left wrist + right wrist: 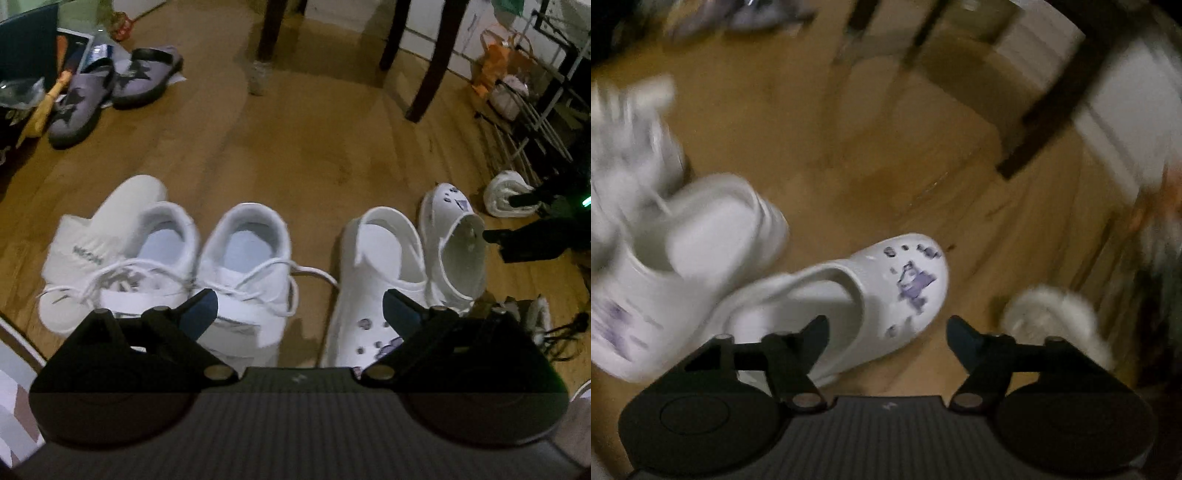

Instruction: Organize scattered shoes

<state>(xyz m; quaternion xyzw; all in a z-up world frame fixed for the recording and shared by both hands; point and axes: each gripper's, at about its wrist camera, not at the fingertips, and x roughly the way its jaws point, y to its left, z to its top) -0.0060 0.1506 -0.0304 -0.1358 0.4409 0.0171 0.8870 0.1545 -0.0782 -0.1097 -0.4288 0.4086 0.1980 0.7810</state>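
Below, white clogs (pixel 373 280) with purple charms; both grippers (pixel 299 314) (pixel 886 338) agape, empty.

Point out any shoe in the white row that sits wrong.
The two white clogs: one points toward the camera, its mate points away, so the pair is mismatched. A white slipper also lies partly under the left sneaker.

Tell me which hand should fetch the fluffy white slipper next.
Right, probably. The fluffy white slipper lies just beyond the right gripper, whose jaws are apart and empty. The left gripper faces the white sneakers.
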